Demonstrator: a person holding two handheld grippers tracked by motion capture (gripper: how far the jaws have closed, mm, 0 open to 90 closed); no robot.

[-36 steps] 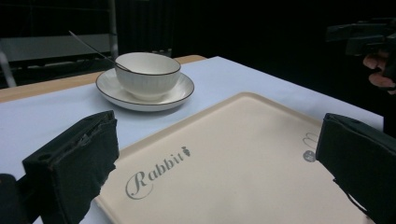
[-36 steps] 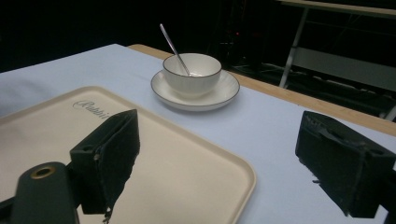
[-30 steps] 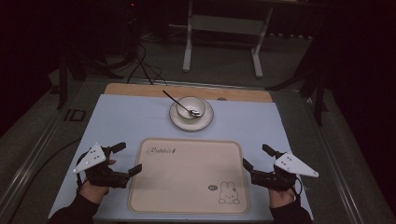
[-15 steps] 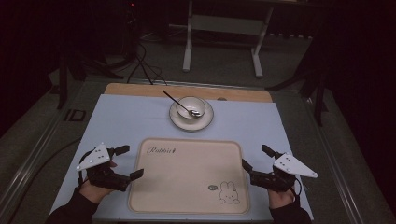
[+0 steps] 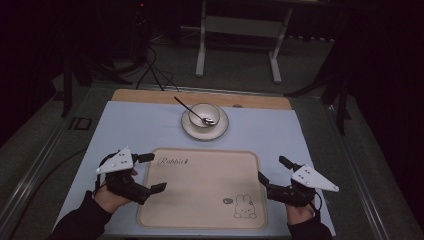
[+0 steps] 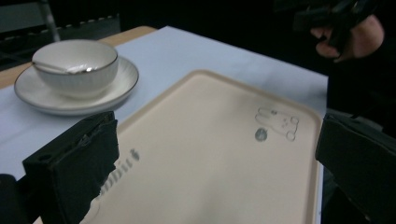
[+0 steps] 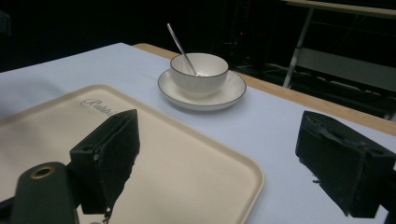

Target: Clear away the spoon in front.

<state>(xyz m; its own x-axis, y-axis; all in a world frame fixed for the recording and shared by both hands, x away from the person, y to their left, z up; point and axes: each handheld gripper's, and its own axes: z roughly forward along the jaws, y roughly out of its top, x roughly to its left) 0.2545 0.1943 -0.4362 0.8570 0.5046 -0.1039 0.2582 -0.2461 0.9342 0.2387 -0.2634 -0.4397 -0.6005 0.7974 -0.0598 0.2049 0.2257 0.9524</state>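
Note:
A beige tray (image 5: 200, 185) with a rabbit drawing lies on the pale blue mat, near the front. Behind it a white bowl (image 5: 204, 114) with a spoon (image 5: 187, 107) in it sits on a saucer (image 5: 220, 131). My left gripper (image 5: 155, 172) is open at the tray's left edge, one jaw over the tray corner. My right gripper (image 5: 272, 168) is open at the tray's right edge. Nothing is held. The left gripper view shows the tray (image 6: 210, 154) between wide jaws, with the bowl (image 6: 74, 65) beyond. In the right gripper view, the tray rim (image 7: 252, 182) sits between the jaws, with the bowl (image 7: 198, 72) ahead.
The blue mat (image 5: 125, 130) covers a wooden table whose far edge (image 5: 150, 95) shows. A metal stand (image 5: 237, 30) and cables lie on the dark floor behind. The other hand (image 6: 345, 32) shows at the top right of the left gripper view.
My left gripper has shifted right, toward the tray's left edge, still open. The right gripper has barely moved.

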